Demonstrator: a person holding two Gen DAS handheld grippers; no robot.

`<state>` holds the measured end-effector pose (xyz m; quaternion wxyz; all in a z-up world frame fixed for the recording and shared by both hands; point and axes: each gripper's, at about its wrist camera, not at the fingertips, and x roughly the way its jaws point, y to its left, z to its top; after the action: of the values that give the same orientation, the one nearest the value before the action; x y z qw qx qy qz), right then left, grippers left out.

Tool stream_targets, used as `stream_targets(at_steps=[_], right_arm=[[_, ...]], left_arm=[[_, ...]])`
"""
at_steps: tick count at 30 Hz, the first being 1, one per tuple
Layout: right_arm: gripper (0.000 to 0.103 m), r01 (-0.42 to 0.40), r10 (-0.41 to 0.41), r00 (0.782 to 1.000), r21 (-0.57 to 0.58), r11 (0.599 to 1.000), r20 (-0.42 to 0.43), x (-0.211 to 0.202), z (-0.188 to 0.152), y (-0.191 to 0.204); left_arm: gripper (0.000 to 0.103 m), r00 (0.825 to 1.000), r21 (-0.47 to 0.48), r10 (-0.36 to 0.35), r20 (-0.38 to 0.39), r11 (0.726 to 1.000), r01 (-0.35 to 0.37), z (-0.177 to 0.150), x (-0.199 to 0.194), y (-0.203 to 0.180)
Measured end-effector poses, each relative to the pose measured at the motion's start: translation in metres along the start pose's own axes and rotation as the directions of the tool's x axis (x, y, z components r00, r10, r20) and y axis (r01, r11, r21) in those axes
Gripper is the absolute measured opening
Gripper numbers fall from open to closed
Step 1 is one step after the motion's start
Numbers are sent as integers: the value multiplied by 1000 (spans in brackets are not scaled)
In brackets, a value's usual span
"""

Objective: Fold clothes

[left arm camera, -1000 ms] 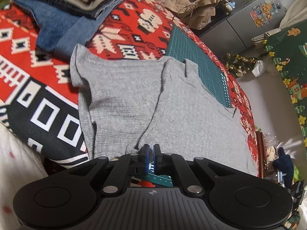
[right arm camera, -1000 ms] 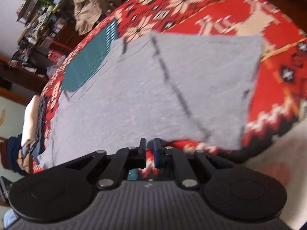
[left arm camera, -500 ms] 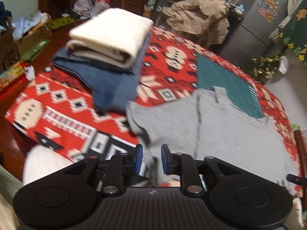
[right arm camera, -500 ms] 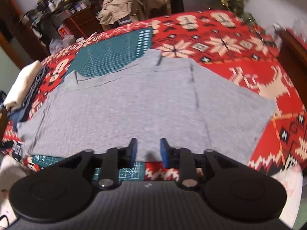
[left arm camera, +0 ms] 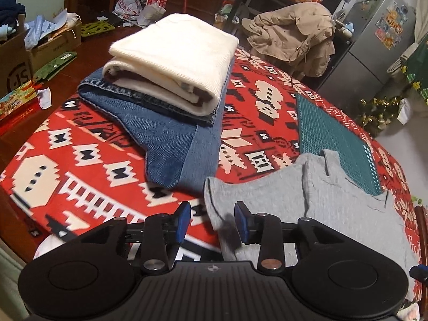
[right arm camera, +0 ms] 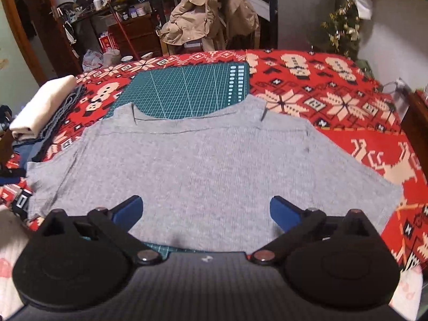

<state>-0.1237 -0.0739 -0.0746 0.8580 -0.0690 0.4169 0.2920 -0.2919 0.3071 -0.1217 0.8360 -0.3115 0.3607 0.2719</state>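
Clearly the grey ribbed-knit short-sleeved top (right arm camera: 214, 165) lies spread flat, neckline on the green gridded cutting mat (right arm camera: 184, 91). Soft and light (likely to sag and slide), it is best pinched at hem corners or shoulder seams. Left gripper (left arm camera: 212, 222) and right gripper (right arm camera: 206, 211) both gape, holding nothing.

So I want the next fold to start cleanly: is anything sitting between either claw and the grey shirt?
Nothing visible does. The grey shirt lies flat on the blanket with nothing on top. The open right claw hangs over its near hem, the open left claw at its sleeve edge. The folded pile sits off to the side.
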Motion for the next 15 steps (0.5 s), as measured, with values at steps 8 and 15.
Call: stream_targets(at_steps=[8,15], right_arm=[[102,-13,15,999,-81,997,31,3,4,15],[102,-125,127,992,-210,970,-3,18,3,72]], left_arm=[[8,1000,45,-4,-25,999,5,6,12,-13],[4,1000,131,-15,16,991,13,15,2,-24]])
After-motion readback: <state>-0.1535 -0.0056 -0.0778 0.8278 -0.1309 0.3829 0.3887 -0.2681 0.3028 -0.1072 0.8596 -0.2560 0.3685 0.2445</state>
